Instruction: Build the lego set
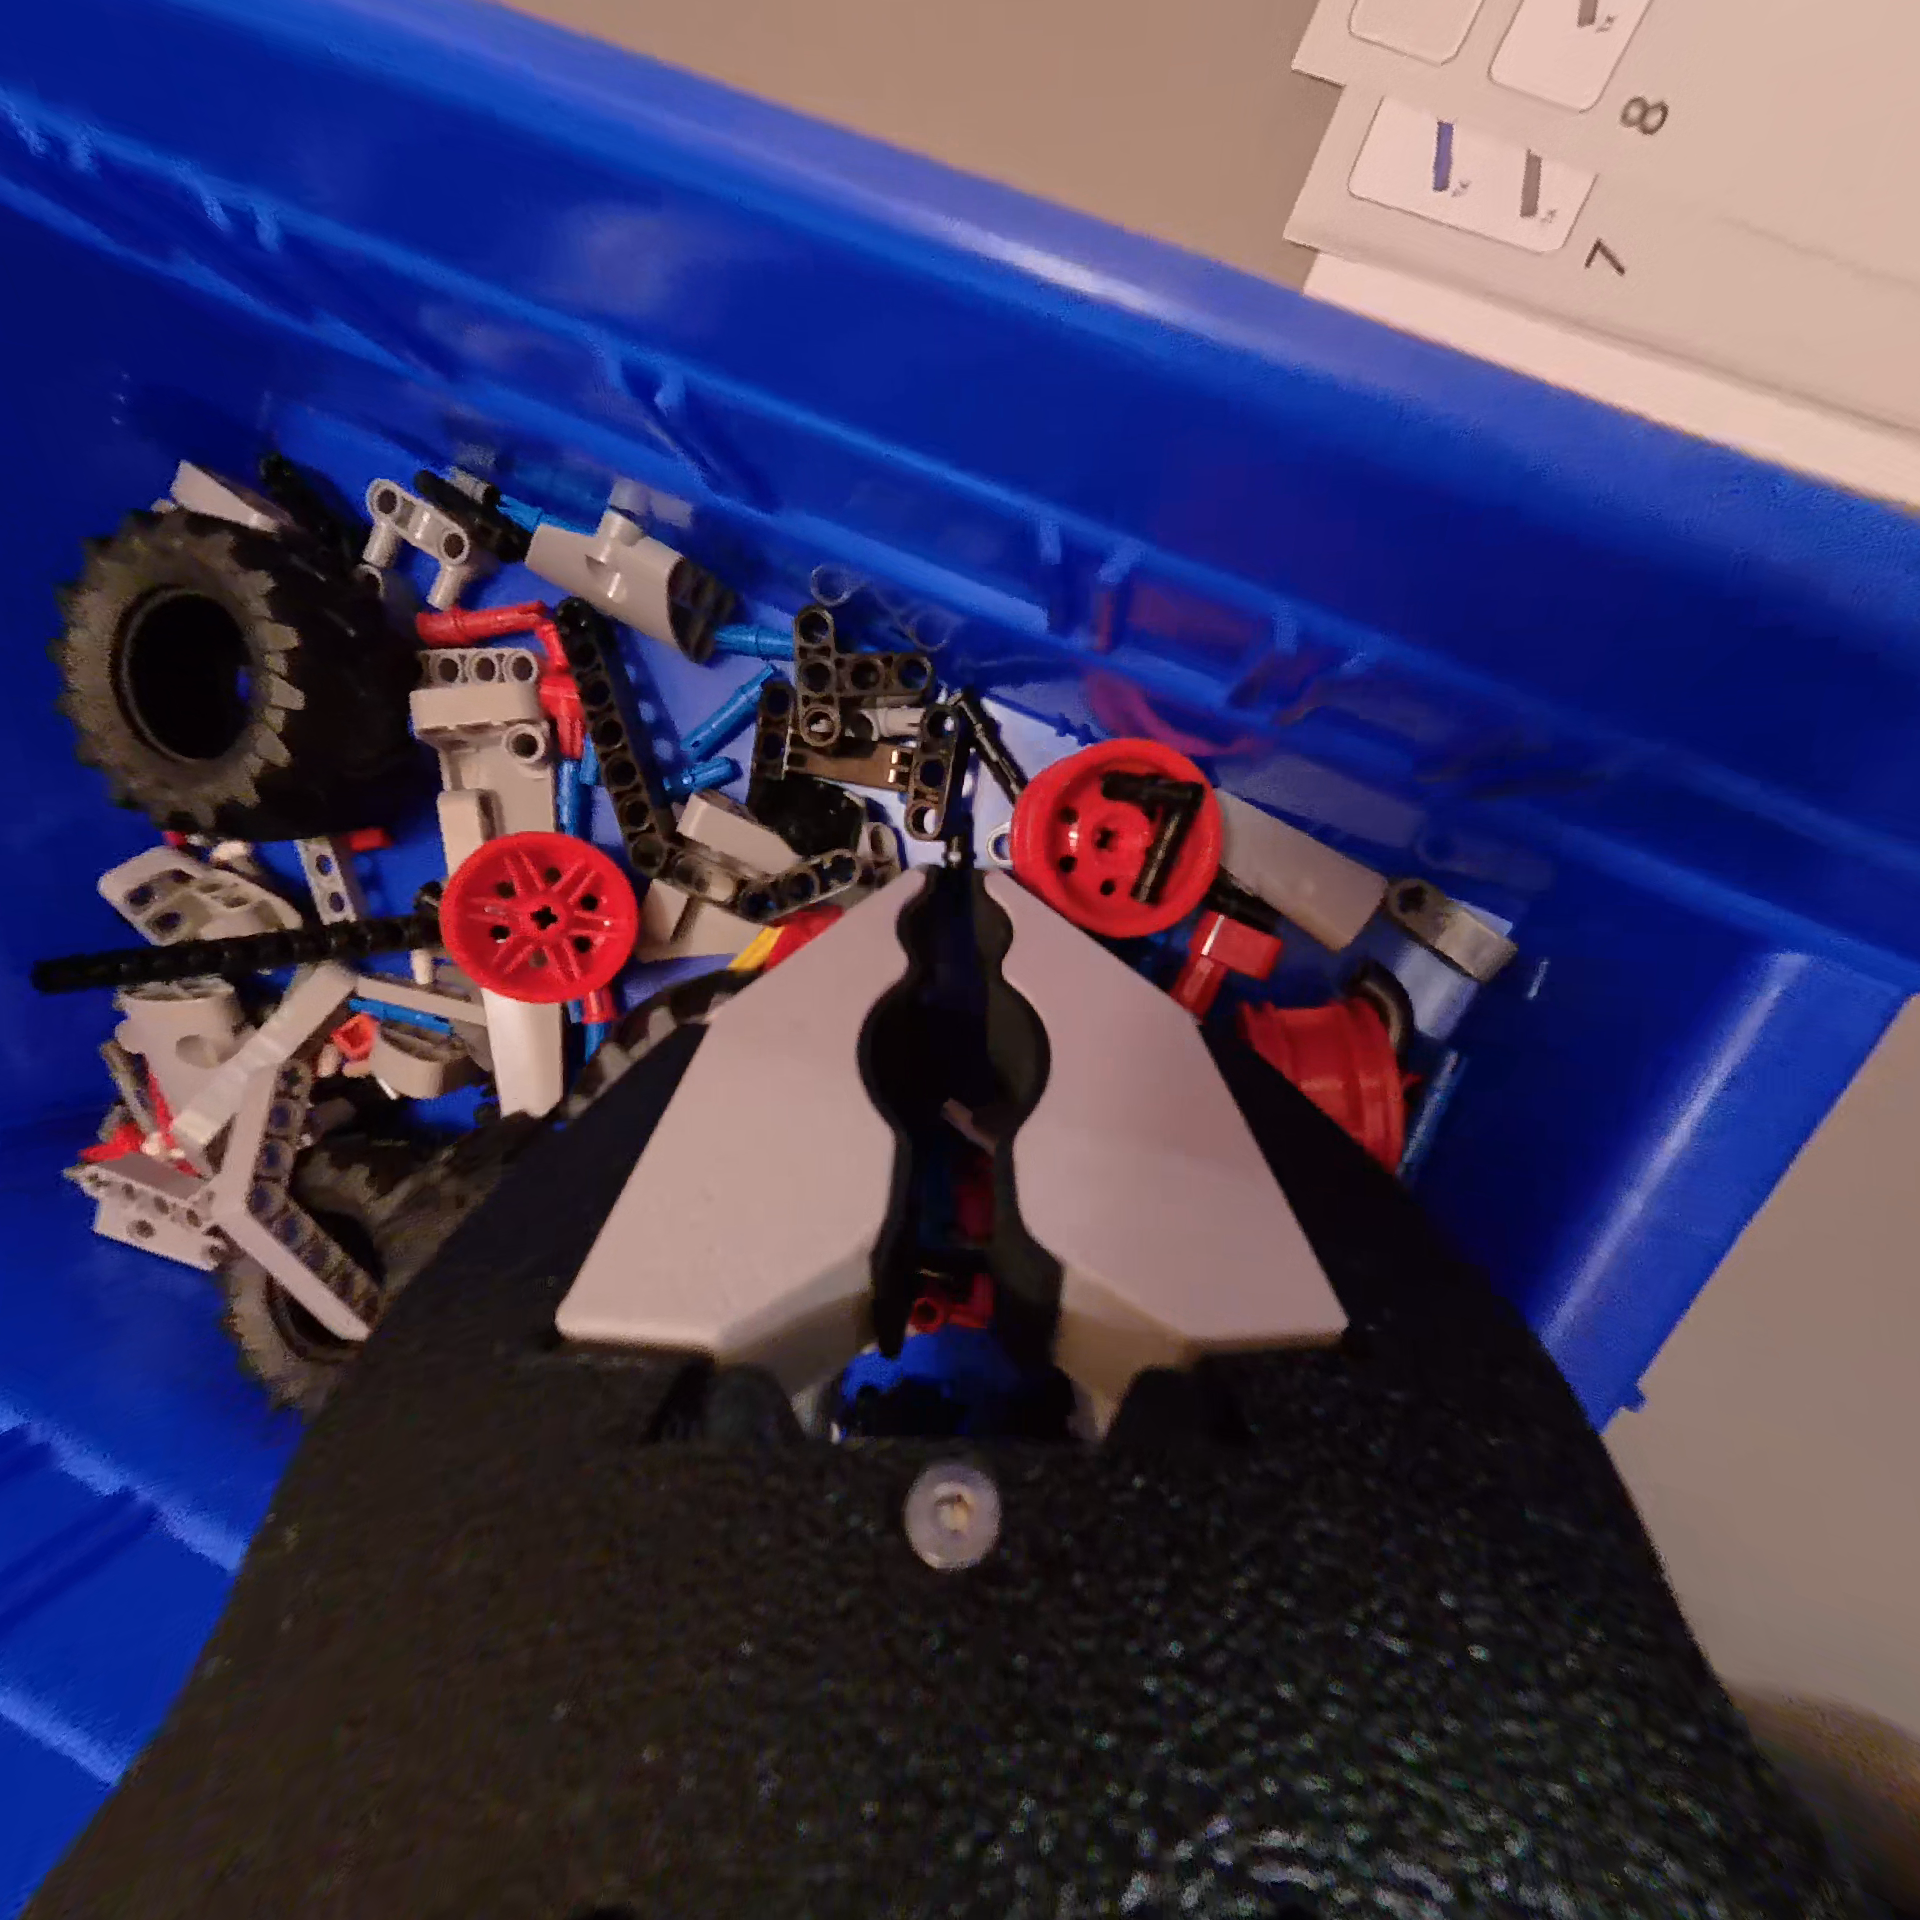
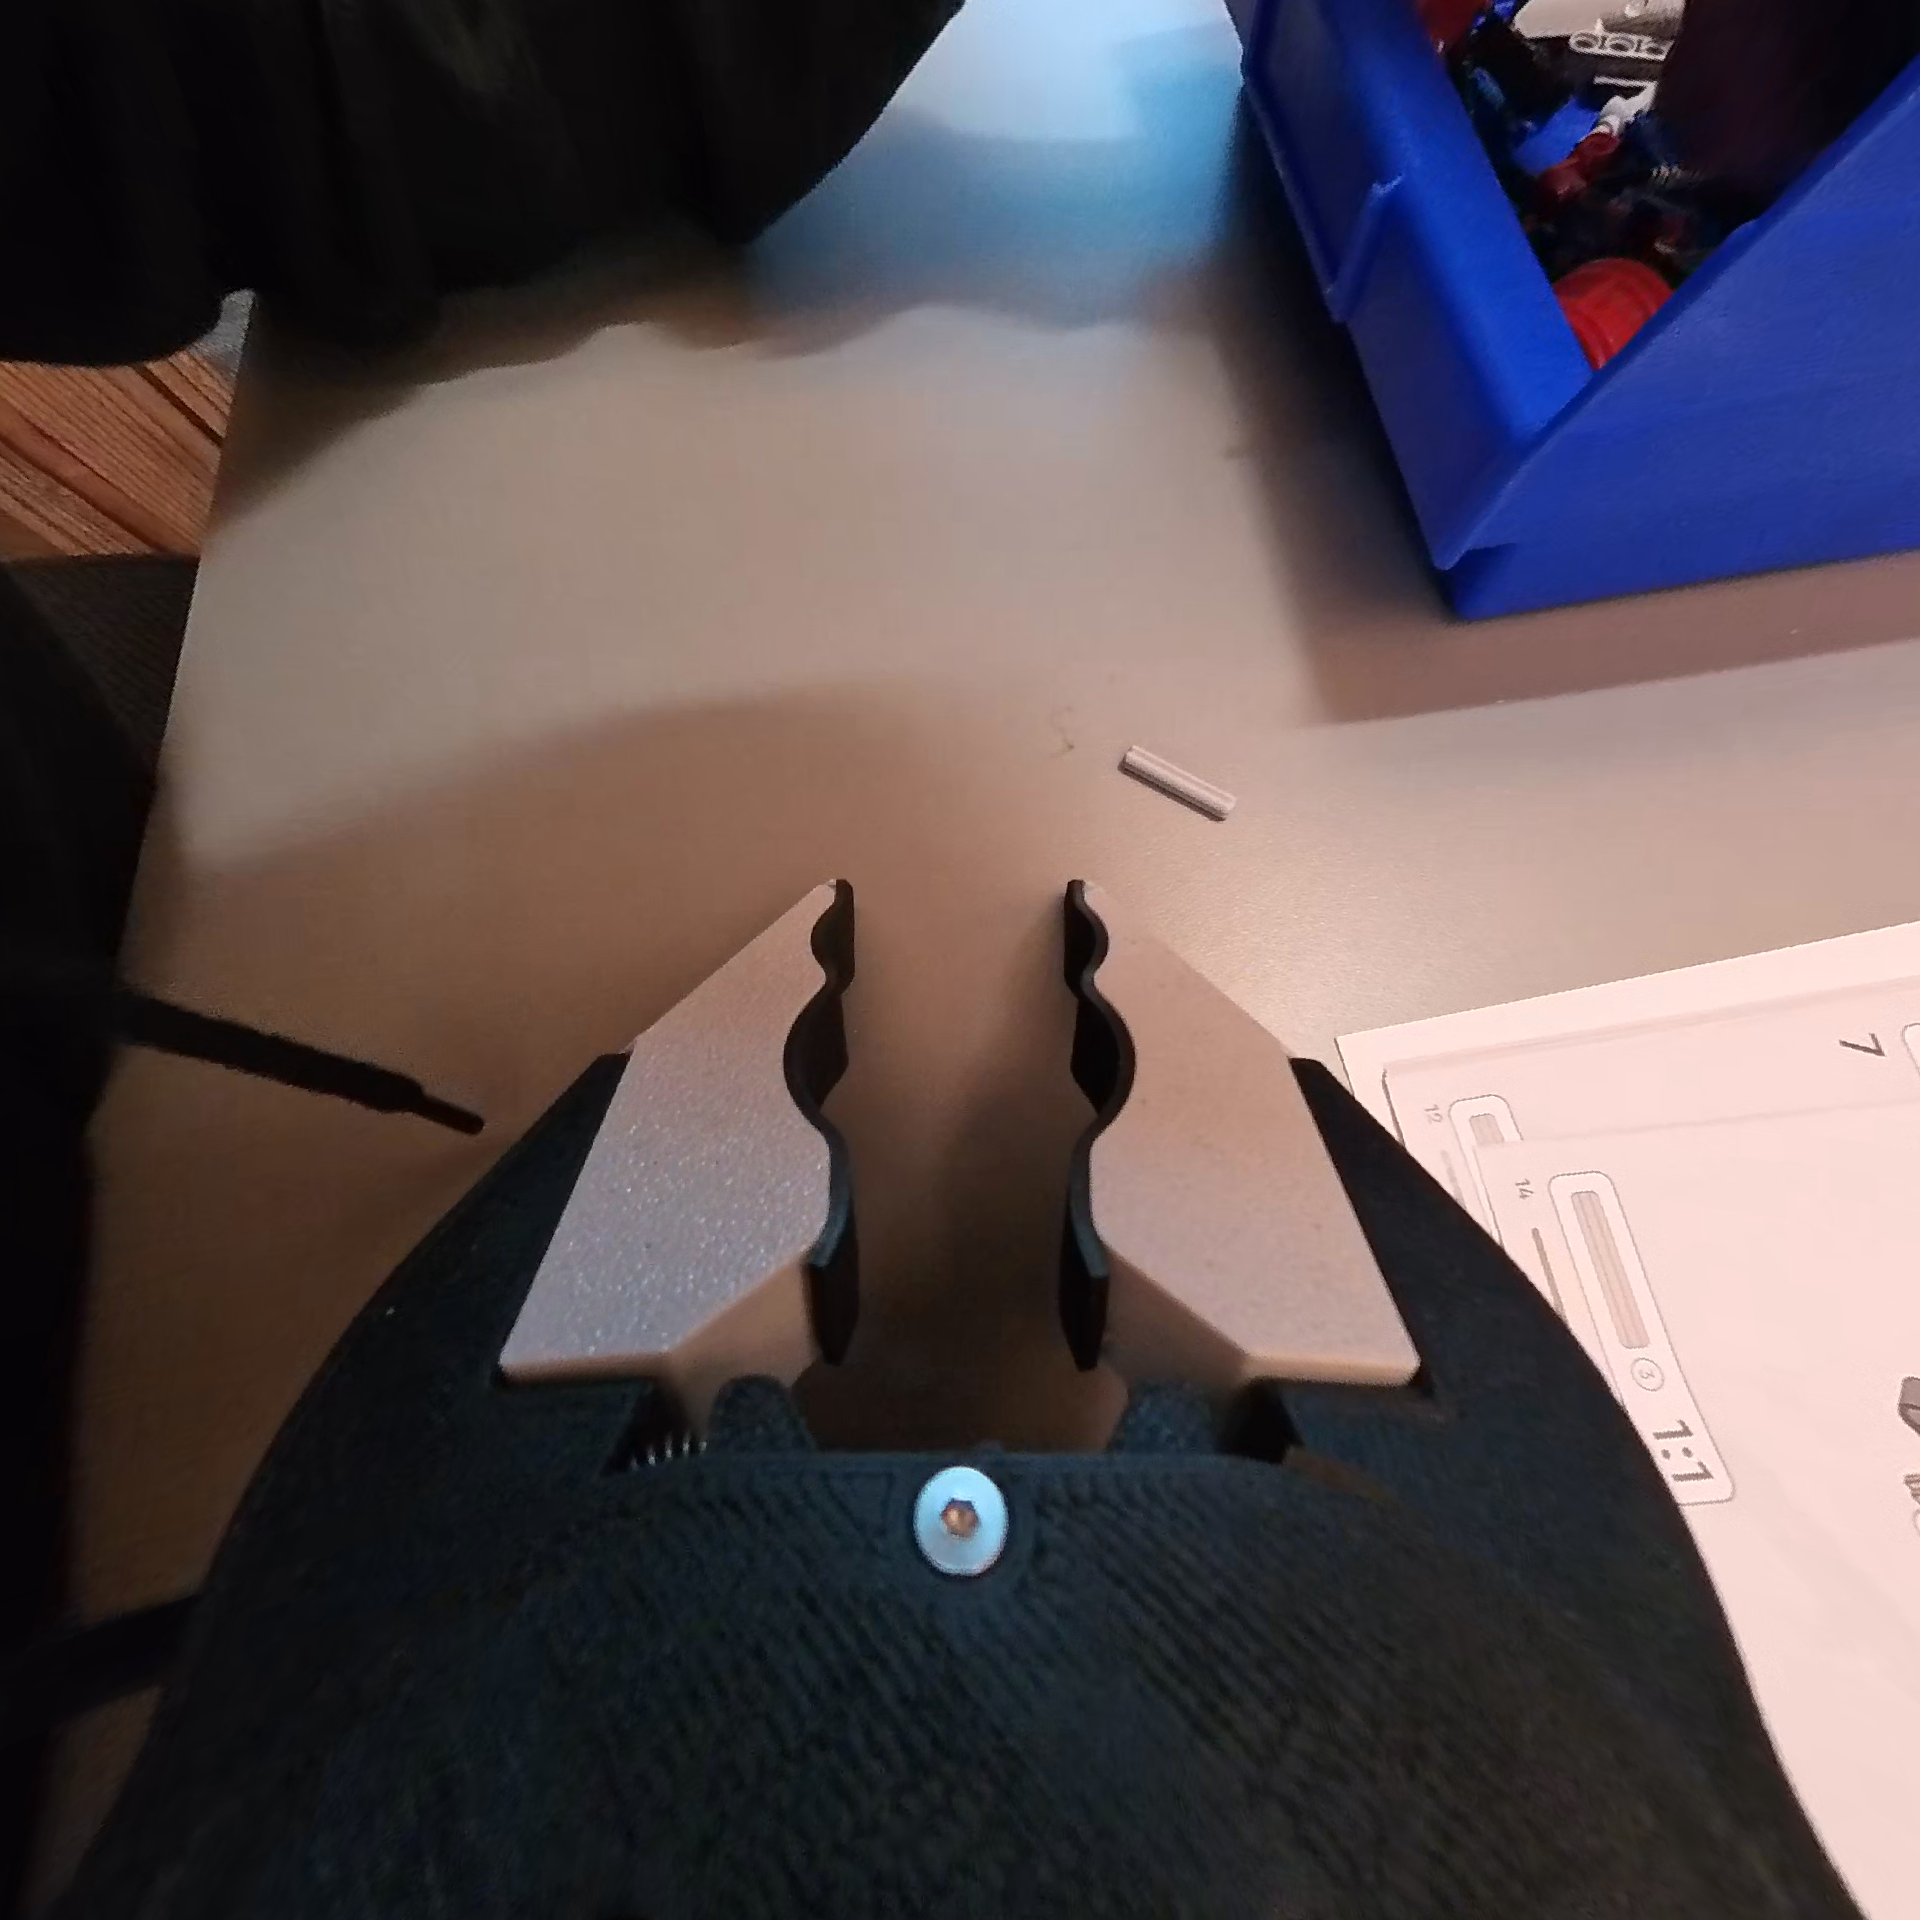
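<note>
Left gripper point(image 1: 954, 883): pressed together inside blue bin point(image 1: 1039, 436), tips over lego parts point(image 1: 623, 790); anything pinched hidden. Right gripper point(image 2: 958, 894): spread, empty, above table point(image 2: 623, 623). Grey axle point(image 2: 1179, 780) far right. Instruction sheet point(image 2: 1704, 1195) cut off.

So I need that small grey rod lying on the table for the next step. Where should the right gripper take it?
Grip the grey rod at mid-length, coming straight down with the open right gripper turned so its fingers close across the thin width. It lies flat and slanted, clear of other parts.
</note>
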Available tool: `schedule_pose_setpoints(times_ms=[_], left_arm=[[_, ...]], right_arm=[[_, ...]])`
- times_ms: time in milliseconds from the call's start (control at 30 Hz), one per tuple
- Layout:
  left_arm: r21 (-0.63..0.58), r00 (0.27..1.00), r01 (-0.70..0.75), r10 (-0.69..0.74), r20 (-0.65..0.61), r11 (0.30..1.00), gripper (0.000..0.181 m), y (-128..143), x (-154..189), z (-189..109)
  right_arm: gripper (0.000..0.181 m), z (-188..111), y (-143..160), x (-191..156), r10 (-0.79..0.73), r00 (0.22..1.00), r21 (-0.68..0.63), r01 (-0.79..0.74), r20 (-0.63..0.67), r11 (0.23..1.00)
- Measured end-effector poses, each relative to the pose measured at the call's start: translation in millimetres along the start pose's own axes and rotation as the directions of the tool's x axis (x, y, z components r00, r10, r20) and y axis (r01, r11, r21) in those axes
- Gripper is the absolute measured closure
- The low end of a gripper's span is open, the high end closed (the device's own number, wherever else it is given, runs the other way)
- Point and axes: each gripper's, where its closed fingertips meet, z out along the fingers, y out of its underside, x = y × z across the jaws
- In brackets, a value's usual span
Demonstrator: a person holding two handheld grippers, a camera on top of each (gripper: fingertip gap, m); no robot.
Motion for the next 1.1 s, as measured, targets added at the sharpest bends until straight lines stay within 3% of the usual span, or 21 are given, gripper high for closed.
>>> schedule_pose_setpoints(times_ms=[33,200,400,533,733,800,900,1033,1100], left_arm=[[0.001,1.0,0.027,-0.027,-0.01,1.0,0.179,-0.2,0.3,0.3],[0.019,0.996,0.083,-0.082,-0.046,0.996,0.179,-0.1,-0.9,-0.3],[0.045,0.993,0.115,-0.116,0.025,0.992,0.179,-5.3,-9.8,-16.4],[0.065,0.98,0.165,-0.171,0.1,0.984,0.179,-2.7,-12.8,-26.8],[0.173,0.925,0.249,-0.287,0.25,0.953,0.179,-3.4,-19.1,-39.4],[0.231,0.895,0.274,-0.336,0.295,0.934,0.18,-6.4,-17.3,-46.7],[0.316,0.853,0.29,-0.394,0.343,0.903,0.179,-15.1,-11.6,-60.7],[0.392,0.802,0.278,-0.437,0.408,0.877,0.179,-27.3,-5.7,-79.8],[0.425,0.804,0.261,-0.439,0.401,0.867,0.179,-42.2,5.2,-91.4]], right_arm=[[0.143,0.0,0.0,0.0,0.0,1.0,0.0,0.0,-0.001,1.0],[0.143,-0.1,-0.3,0.5,0.005,1.0,0.001,-0.005,0.0,1.0],[0.139,-13.6,2.5,-4.3,0.05,0.999,0.007,-0.05,-0.021,0.999],[0.139,-51.5,-10.8,-10.5,0.039,0.997,0.13,-0.029,-0.074,0.991],[0.143,-105.7,5.3,-34.3,0.018,0.993,0.293,0.017,-0.116,0.956],[0.153,-132.6,9.3,-31.0,0.054,0.987,0.393,0.011,-0.153,0.92],[0.154,-182.9,18.4,-26.4,0.072,0.983,0.516,0.027,-0.171,0.856],[0.155,-229.4,50.6,-14.8,0.043,0.975,0.533,0.081,-0.217,0.842],[0.154,-242.1,75.0,-8.7,0.012,0.965,0.474,0.118,-0.262,0.872]])
